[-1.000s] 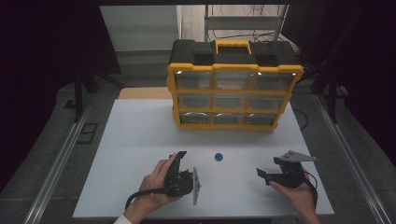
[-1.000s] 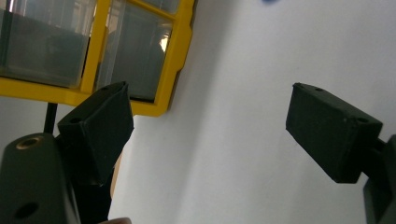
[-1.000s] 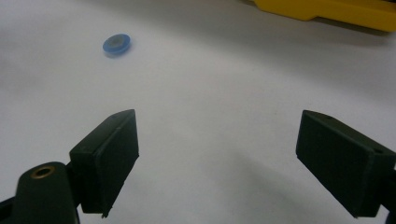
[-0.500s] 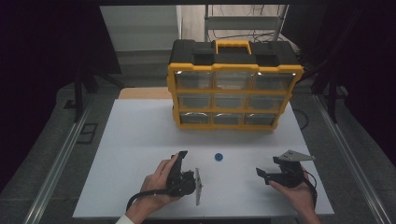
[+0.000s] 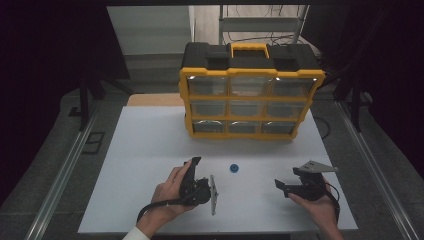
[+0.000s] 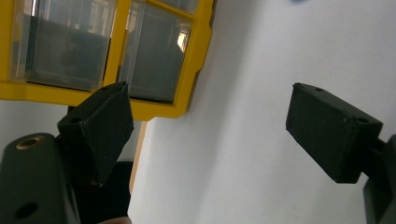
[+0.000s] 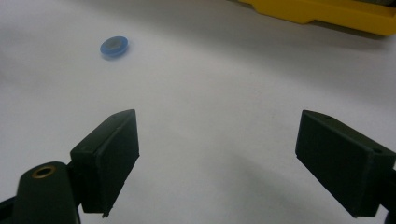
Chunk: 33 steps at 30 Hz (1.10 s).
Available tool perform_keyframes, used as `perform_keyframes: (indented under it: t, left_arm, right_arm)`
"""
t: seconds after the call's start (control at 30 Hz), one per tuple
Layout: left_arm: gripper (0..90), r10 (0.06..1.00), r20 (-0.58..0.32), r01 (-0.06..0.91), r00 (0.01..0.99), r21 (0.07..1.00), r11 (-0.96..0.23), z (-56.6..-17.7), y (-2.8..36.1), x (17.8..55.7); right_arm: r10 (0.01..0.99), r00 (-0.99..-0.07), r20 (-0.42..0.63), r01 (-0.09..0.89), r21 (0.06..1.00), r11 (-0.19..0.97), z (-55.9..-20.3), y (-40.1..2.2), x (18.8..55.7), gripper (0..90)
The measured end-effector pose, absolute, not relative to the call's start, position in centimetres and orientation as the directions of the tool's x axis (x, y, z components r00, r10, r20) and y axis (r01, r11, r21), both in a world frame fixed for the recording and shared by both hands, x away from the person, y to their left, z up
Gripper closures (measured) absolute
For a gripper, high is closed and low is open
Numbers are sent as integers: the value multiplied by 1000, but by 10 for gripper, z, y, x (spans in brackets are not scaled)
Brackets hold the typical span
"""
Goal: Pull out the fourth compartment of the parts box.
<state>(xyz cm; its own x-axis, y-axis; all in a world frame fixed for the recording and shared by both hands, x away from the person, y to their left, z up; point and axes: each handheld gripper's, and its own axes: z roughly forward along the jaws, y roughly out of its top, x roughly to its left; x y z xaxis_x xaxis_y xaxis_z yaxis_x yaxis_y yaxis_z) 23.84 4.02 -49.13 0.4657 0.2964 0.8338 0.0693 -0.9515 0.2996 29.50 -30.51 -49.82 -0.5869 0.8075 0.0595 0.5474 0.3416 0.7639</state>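
While both tools sit low at the near edge of the white table [image 5: 150, 150], nothing is held yet; the left gripper [image 6: 205, 126] is seen w/ jaws spread wide, turned on its side, and the right gripper [image 7: 217, 154] is likewise wide apart, empty, pads clear of the surface; the small blue disc [image 5: 233, 167] is lying flat on the table between the two, nearer the centre, well short of the yellow drawer organiser [image 5: 250, 100] at the back; from the right gripper view the disc [image 7: 114, 47] is placed up and to the left of the jaws, so it's judged that a reach fwd and across would be needed; risks now: disc is thin and flat, so it could be skidded away if one pad lands first, or pinched at the rim and flipped out; too steep an approach and the pads could be jammed into the tabletop; drawers look shut, so one would prob. have to be pulled open w/ the other tool, and the organiser could be shoved back if tugged off-axis.
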Motion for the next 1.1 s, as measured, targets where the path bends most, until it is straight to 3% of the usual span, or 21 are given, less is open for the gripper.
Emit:
perform_keyframes:
  t: [1.1]
  left_arm:
    - [147,327,833,91,447,322,-943,-469,42,275]
  right_arm:
    - [807,-588,57,539,772,338,-498,-306,295,143]
